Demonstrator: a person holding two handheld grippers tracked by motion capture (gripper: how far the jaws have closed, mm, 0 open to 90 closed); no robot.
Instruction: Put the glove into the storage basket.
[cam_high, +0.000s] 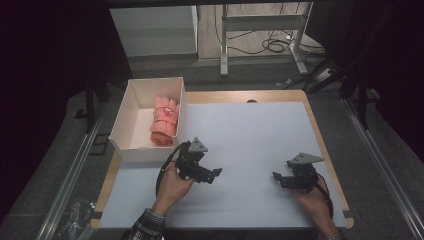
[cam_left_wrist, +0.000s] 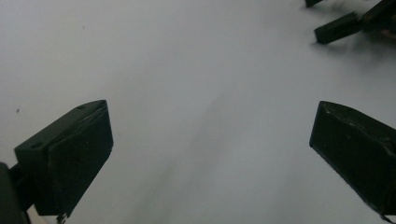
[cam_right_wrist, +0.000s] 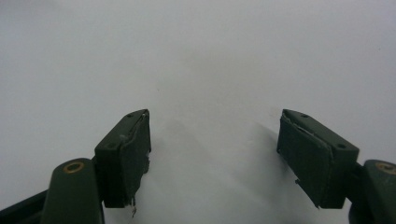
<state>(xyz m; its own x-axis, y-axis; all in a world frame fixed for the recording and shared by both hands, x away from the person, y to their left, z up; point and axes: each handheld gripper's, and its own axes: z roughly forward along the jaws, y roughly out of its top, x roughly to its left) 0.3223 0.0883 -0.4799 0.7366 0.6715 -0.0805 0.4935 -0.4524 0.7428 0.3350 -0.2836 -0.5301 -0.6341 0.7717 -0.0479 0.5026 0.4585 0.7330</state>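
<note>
Tongs both spread, gripping nothing: left tongs (cam_high: 216, 173) and right tongs (cam_high: 276, 178) low over bare white bench (cam_high: 260, 135), well apart. Pink rolled cloth (cam_high: 165, 121) inside white box (cam_high: 131, 148) at far-left bench corner.

One counter (cam_high: 250, 130) stood there, and on it one white box (cam_high: 131, 115). One pink cloth roll (cam_high: 164, 121) lay in the box. Two hands were counted, left (cam_high: 174, 184) and right (cam_high: 311, 196), with two tools, left (cam_high: 216, 173) and right (cam_high: 278, 178).
</note>
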